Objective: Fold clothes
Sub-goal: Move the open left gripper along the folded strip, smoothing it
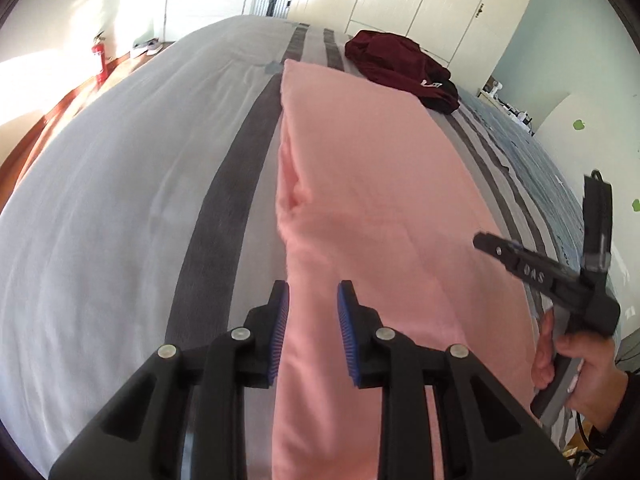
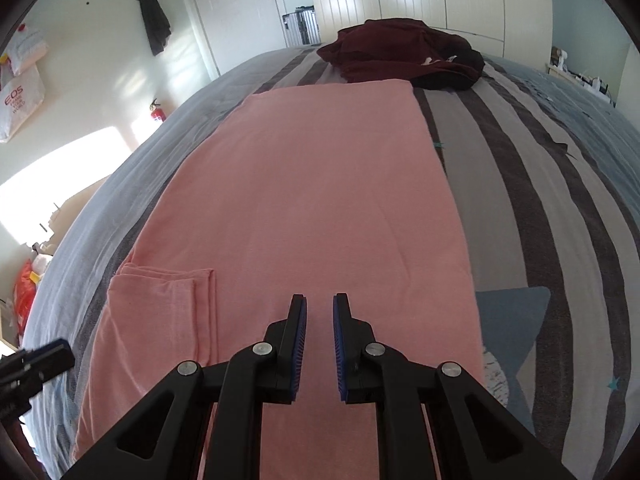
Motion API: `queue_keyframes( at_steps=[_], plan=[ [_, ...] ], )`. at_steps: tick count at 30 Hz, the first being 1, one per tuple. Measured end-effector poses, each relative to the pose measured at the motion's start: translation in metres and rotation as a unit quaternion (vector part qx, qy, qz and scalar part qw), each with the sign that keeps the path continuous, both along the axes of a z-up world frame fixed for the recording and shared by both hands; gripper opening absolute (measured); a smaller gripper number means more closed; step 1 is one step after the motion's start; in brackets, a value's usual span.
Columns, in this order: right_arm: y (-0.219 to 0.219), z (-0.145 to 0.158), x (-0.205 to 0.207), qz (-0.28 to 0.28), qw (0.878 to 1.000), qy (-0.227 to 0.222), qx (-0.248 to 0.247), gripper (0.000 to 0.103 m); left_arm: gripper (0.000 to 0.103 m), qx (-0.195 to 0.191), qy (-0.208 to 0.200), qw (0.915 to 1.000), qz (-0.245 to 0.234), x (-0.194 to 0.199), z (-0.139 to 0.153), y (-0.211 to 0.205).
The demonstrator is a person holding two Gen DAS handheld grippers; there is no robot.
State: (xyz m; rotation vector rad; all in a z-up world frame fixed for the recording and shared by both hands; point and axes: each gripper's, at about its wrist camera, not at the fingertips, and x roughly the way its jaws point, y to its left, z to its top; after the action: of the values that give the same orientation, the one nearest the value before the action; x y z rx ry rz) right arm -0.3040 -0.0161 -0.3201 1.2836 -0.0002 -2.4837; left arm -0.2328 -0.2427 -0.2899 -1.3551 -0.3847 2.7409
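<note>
A pink garment (image 2: 312, 184) lies flat along the striped bed, with one sleeve (image 2: 164, 304) folded in on its near left part. My left gripper (image 1: 313, 320) hovers open over the garment's (image 1: 360, 200) long left edge; its blue pads (image 1: 280, 328) stand apart with the cloth beneath them. My right gripper (image 2: 320, 340) is over the garment's near end, its fingers a little apart with nothing between them. In the left wrist view the right gripper (image 1: 492, 246) sits at the garment's right edge, held by a hand (image 1: 584, 372).
A heap of dark maroon clothes (image 2: 404, 52) lies at the bed's far end, just past the pink garment. The grey striped duvet (image 1: 120, 200) spreads wide to the left. White wardrobe doors (image 1: 440, 4) stand behind; a red fire extinguisher (image 1: 100, 60) is by the wall.
</note>
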Motion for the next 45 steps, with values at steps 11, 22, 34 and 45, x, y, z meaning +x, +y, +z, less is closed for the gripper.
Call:
queue_keyframes(
  at_steps=[11,22,34,45],
  plan=[
    [0.037,-0.016,0.003,-0.022,1.0,-0.011,0.016,0.011,0.022,-0.046,-0.015,0.9985,-0.025,-0.07,-0.043,0.004],
    [0.051,-0.001,-0.011,-0.037,0.999,0.007,0.004,0.013,0.022,-0.062,0.036,0.9962,-0.049,-0.08,-0.001,0.023],
    [0.049,-0.023,-0.035,-0.024,1.0,-0.008,0.014,0.013,0.021,-0.054,-0.019,0.9971,-0.05,-0.094,-0.047,0.015],
    [0.051,-0.013,-0.02,-0.022,1.0,-0.002,0.01,0.014,0.022,-0.058,0.001,0.9973,-0.045,-0.078,-0.022,0.014]
  ],
)
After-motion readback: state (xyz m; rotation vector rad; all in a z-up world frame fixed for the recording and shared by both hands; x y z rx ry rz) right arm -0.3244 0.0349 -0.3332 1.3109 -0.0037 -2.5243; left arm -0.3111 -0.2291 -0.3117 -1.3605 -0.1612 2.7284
